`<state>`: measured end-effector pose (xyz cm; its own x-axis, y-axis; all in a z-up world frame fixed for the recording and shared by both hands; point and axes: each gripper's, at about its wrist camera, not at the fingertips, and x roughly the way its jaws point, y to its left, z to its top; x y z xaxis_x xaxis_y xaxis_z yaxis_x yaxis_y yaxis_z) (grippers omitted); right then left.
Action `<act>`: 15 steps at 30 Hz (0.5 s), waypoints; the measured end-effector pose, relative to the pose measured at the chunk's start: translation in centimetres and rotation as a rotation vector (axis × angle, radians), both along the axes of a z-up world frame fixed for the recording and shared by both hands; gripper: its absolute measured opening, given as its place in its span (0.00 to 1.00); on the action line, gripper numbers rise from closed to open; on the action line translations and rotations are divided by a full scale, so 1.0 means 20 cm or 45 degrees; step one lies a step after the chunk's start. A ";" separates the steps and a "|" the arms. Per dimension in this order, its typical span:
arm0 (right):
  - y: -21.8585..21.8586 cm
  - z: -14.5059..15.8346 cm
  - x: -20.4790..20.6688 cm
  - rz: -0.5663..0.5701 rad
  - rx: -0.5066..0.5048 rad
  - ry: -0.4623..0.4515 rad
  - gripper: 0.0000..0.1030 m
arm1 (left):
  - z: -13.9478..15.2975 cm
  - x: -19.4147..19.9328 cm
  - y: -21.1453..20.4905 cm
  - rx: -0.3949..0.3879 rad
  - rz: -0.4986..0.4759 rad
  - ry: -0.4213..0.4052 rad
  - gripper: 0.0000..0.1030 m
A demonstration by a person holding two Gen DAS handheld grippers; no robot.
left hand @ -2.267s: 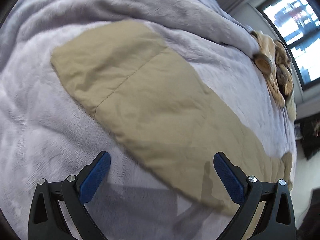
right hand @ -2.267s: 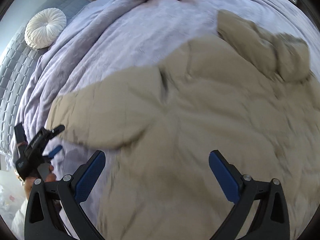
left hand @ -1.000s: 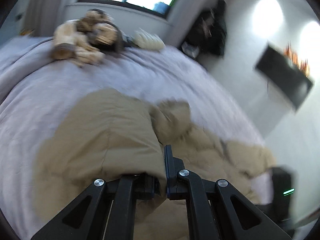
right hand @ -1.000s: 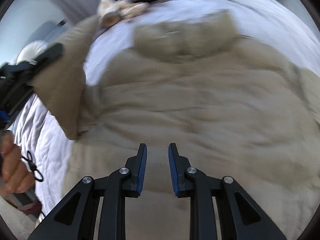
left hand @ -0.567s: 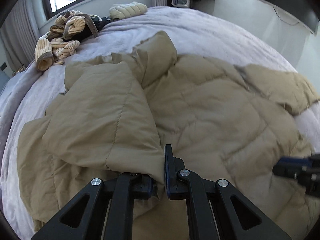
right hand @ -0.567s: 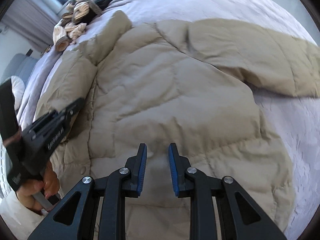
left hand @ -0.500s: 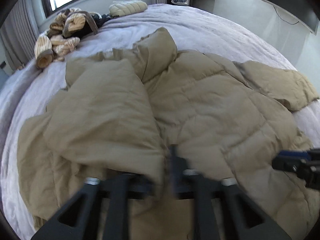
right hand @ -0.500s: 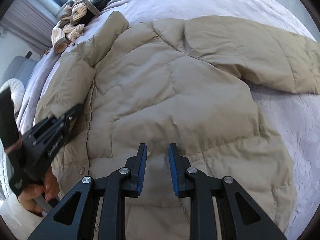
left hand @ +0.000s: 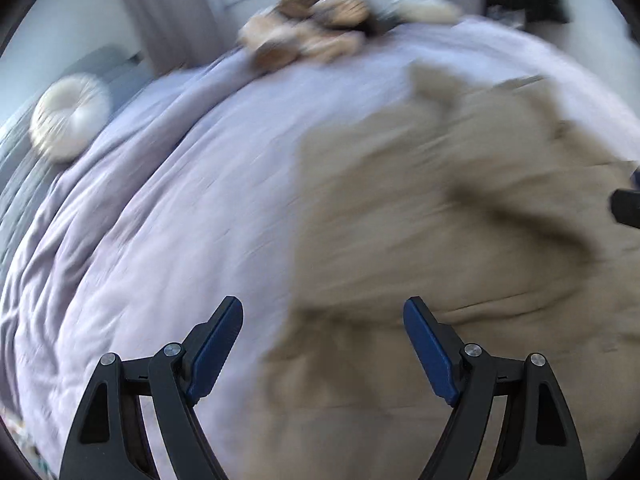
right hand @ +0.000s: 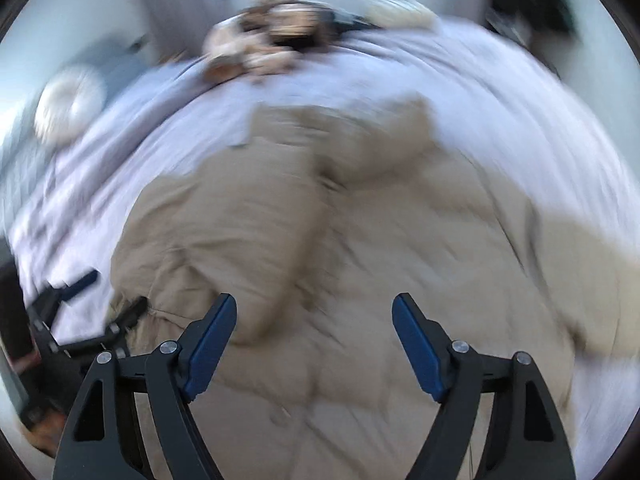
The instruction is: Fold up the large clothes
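Note:
A tan puffer jacket [right hand: 360, 248] lies spread on the lavender bedspread [left hand: 180, 200], its left sleeve folded over the body. My left gripper [left hand: 323, 334] hangs over the jacket's [left hand: 460, 240] left edge, its jaws opening, nothing between the blue pads. My right gripper [right hand: 314, 332] hovers above the jacket's lower body, jaws also opening and empty. In the right wrist view the left gripper [right hand: 96, 300] shows at the jacket's left edge. A dark piece of the right gripper [left hand: 626, 208] peeks in at the left wrist view's right border. Both views are motion-blurred.
A round white cushion [left hand: 68, 116] rests at the bed's left by the grey headboard. A heap of beige and dark clothes [right hand: 272, 44] sits at the far end under the window. A cream bundle [right hand: 400, 10] lies beside it.
My left gripper let go of the folded sleeve, opened wide and swung left toward the jacket's edge. My right gripper went from nearly shut to wide open and tilted up.

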<state>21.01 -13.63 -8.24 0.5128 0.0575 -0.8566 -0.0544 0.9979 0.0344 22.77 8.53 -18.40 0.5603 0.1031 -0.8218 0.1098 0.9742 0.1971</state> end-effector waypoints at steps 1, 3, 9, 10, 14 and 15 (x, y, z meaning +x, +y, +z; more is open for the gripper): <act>0.12 -0.03 0.05 0.073 -0.103 -0.005 0.81 | -0.04 0.02 0.04 0.011 0.025 0.012 0.81; 0.27 -0.10 0.10 0.163 -0.269 -0.033 0.81 | -0.12 0.06 0.09 0.062 0.090 0.015 0.81; 0.39 -0.30 0.30 0.166 -0.607 -0.108 0.01 | -0.24 0.17 0.32 -0.199 0.362 0.100 0.81; 0.32 -0.26 0.31 0.098 -0.546 -0.107 0.01 | -0.25 0.16 0.33 -0.211 0.363 0.098 0.81; -0.21 -0.18 0.27 -0.359 -0.085 -0.052 0.01 | -0.24 0.14 0.37 -0.199 0.293 0.151 0.81; -0.40 -0.22 0.23 -0.516 0.068 0.001 0.04 | -0.22 0.16 0.39 -0.224 0.254 0.195 0.81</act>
<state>25.58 -21.69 -12.57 0.5027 -0.1046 -0.8581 0.3428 0.9354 0.0867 25.87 16.25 -22.76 0.4118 0.0471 -0.9101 -0.0717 0.9972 0.0192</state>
